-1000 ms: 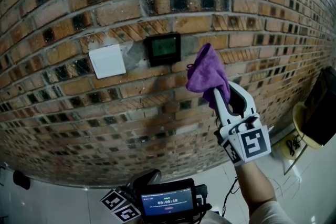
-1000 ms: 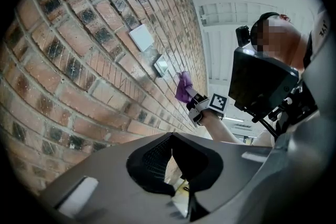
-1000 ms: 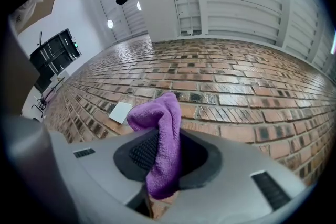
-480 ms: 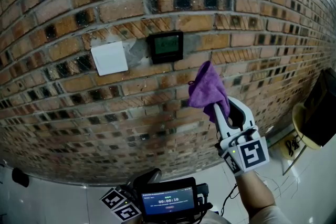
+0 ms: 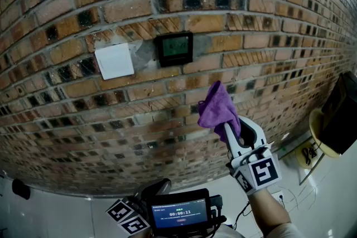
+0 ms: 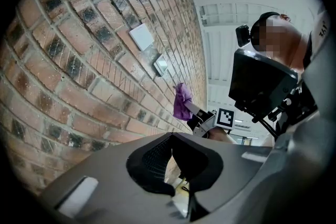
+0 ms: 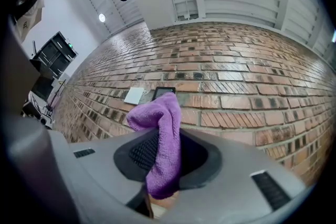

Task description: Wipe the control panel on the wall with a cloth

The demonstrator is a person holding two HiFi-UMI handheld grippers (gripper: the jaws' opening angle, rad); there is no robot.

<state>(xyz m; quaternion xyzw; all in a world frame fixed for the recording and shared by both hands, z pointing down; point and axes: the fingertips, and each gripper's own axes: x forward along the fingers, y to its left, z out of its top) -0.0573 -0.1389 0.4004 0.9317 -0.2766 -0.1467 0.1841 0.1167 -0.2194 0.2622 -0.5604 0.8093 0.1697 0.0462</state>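
Lowered since a second ago: right gripper [image 5: 239, 130] and its cloth [image 5: 218, 108], then level with the panel [image 5: 174, 48] and just to its right, now below it and clear of its face.

Brick wall [image 5: 83, 3] across nearly the whole head view, bowed by the lens, mortar dark in patches.

Low at the bottom edge of the head view, left gripper [image 6: 176, 166], well apart from the panel, with a small lit screen [image 5: 179, 213] on it. In its own view, fingers [image 6: 152, 159] slightly spread, a thin strip of brick and floor showing between them, nothing gripped.

Right gripper raised on a forearm [image 5: 268, 206] from the lower right, pointing up at the wall, marker cube [image 5: 262, 171] turned to the head camera. Fingers pinching the cloth. In the right gripper view, purple fabric filling the gap between them, running down past them toward the camera and bulging out above the fingertips in a loose folded lump. In the head view, same lump standing above the fingertips and leaning left toward the brick. Touching the wall or just off it: cannot tell.

White plate [image 5: 114, 61] flat on the wall, just left of the panel, a grey mortar patch between the two.

Panel dark and square with a greenish display, up and left of the cloth, apart from it.
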